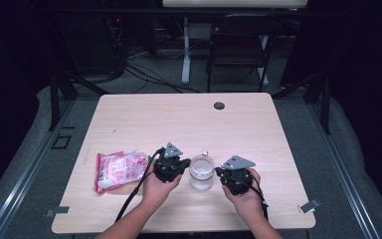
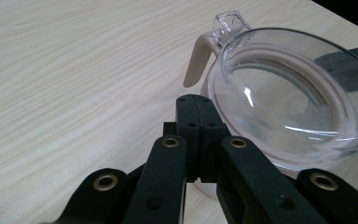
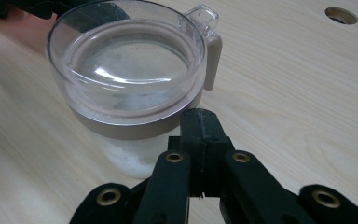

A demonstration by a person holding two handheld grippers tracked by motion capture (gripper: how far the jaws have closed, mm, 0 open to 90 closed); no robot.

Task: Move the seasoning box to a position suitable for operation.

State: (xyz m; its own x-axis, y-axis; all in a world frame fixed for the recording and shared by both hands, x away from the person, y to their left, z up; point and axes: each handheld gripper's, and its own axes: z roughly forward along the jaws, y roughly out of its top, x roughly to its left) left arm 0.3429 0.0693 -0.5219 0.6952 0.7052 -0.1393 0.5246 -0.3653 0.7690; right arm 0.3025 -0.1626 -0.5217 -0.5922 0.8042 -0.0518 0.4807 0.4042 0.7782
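Clear plastic jar (image 1: 201,172) with beige collar and transparent flip lid, white powder inside; stands upright near the counter's (image 1: 179,119) front edge, between both grippers, seemingly so each can approach one side. Left hand-held gripper (image 1: 179,168): jaws pressed together, empty, tip just beside the lid rim. Right hand-held gripper (image 1: 222,174): jaws likewise closed, empty, tip at the collar. Pink-and-white pouch (image 1: 119,169): lies flat at the left, apart from the jar.
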